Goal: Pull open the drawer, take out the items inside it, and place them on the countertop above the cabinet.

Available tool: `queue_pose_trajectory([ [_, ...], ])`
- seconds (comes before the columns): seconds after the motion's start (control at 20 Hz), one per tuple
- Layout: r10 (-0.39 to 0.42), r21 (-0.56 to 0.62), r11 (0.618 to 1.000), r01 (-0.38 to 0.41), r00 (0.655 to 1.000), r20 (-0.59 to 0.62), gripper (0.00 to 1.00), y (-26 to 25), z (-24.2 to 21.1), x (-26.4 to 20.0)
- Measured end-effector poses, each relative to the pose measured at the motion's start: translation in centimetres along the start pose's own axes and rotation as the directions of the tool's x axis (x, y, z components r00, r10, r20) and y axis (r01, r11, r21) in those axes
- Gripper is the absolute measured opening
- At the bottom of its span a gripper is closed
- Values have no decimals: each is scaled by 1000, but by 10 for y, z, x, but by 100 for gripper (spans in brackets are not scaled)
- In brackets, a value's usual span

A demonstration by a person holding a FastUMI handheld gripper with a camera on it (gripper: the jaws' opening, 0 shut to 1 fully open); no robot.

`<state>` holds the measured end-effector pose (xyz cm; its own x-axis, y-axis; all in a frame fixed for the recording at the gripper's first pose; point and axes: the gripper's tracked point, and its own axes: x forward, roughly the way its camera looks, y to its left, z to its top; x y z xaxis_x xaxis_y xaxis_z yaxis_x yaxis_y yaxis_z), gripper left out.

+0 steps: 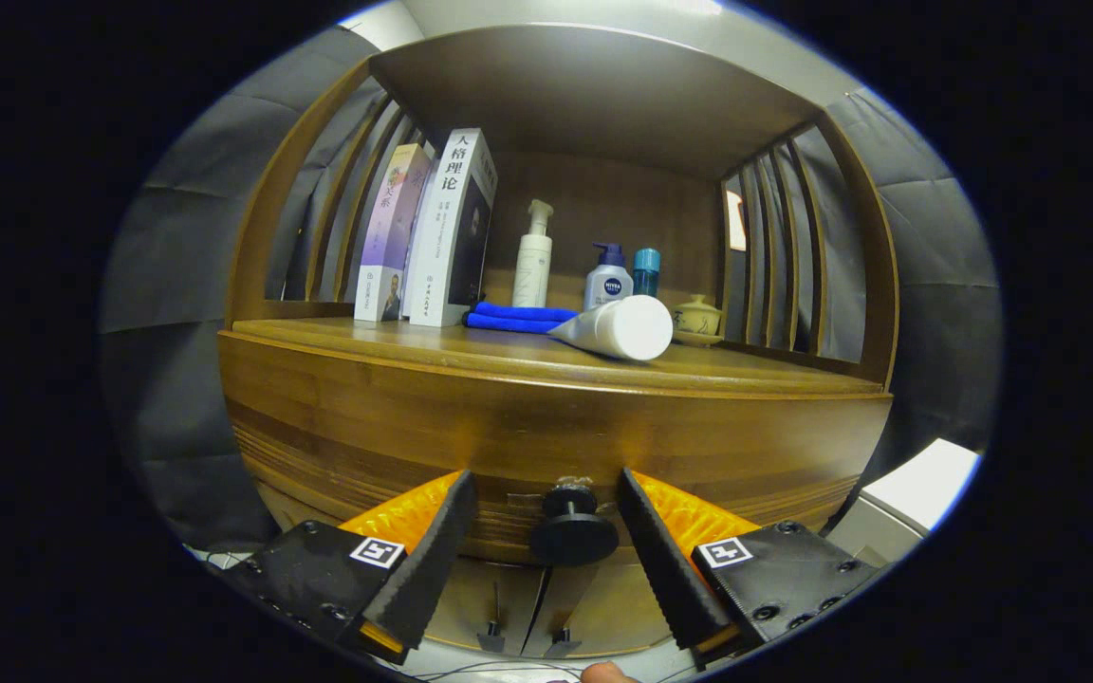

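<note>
We hold the jaws point(546, 493) wide apart, their tips on either side of the black drawer knob point(572, 526) without touching it. The knob sits on the closed wooden drawer point(546, 446) just ahead. Above it, on the tabletop point(366, 341), a white tube point(618, 328) lies on its side beside a blue cloth point(516, 317). Beyond stand books point(433, 232), pump bottles point(534, 256) and a small lidded pot point(698, 316).

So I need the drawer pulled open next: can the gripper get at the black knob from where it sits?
Probably yes. The gripper is open, its jaws standing on either side of the black knob on the drawer front, with nothing between them and the knob.
</note>
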<state>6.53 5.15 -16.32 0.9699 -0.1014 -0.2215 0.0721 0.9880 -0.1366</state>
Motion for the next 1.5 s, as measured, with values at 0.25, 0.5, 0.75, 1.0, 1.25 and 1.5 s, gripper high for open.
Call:
queue_pose_trajectory([
  [0.25, 34, 64, 997, -37, 998, 47, 98, -14, 27, -39],
  [0.5, 76, 103, 991, -85, 993, 91, 98, -33, 59, -98],
  [0.75, 101, 53, 992, -112, 978, 180, 98, -48, 100, -153],
  [1.0, 116, 74, 988, -133, 973, 197, 98, -62, 111, -198],
  [1.25, 109, 106, 986, -128, 979, 170, 98, -65, 101, -216],
  [1.5, 124, 127, 981, -145, 980, 155, 98, -59, 101, -213],
])
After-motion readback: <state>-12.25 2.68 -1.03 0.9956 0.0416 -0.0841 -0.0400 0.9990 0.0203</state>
